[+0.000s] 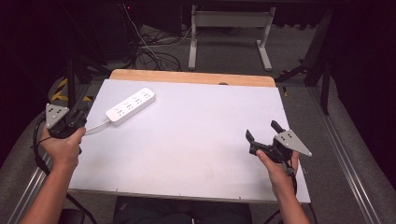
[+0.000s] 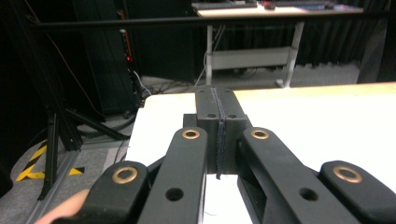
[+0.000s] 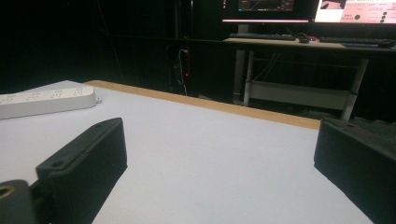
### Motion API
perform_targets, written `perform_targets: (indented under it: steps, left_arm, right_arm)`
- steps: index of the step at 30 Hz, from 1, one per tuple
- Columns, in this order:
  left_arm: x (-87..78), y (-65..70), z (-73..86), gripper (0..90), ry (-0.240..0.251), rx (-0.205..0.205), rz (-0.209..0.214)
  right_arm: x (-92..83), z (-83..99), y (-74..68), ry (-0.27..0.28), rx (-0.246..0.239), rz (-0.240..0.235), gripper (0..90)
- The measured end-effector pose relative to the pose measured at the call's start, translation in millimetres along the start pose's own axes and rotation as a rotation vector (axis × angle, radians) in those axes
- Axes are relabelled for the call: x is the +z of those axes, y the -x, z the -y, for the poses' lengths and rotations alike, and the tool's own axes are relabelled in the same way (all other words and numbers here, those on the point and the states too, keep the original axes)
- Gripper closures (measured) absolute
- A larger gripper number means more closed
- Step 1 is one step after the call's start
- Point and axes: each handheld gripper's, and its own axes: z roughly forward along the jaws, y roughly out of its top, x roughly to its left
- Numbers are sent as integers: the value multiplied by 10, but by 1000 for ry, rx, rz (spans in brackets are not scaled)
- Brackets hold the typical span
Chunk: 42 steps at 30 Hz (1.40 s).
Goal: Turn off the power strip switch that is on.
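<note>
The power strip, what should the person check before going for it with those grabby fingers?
1. Power strip lies flat on the white table, sockets up: ok.
2. Nothing sits between either gripper and the strip: ok.
3. Left gripper ready to take something: not ok, its fingers are pressed shut with nothing held.
4. Right gripper ready: ok, its fingers stand wide apart over bare table.
5. Strip's cord free to follow: cannot tell, it runs off the left table edge near the left hand.
6. Which gripper is nearer: the left one, but it would need to open first.
</note>
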Motion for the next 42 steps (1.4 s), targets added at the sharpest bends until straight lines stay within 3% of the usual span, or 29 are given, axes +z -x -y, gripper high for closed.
perform_targets:
  steps: [8,14,15,21,25,28,35,42]
  left_arm:
    - [255,-6,-244,900,-78,42,12]
    - [527,33,-302,900,-199,82,20]
    - [527,33,-302,900,-199,82,20]
    - [997,115,-235,900,-422,147,37]
    - [1310,127,-94,900,-569,136,38]
    - [1462,131,-5,900,-640,128,25]
    - [1581,94,43,900,-686,108,2]
    - [1658,98,88,900,-712,118,3]
  right_arm:
    - [6,1,8,0,8,-7,29]
    - [22,-1,4,-1,5,-11,30]
    - [23,-2,4,0,5,-11,31]
    - [31,-8,0,-3,9,-12,32]
    - [41,-8,-2,-2,5,-14,33]
    - [45,-1,-4,-4,3,-18,33]
    - [44,-4,-25,-2,5,-31,33]
    - [64,-9,-55,-5,1,-40,34]
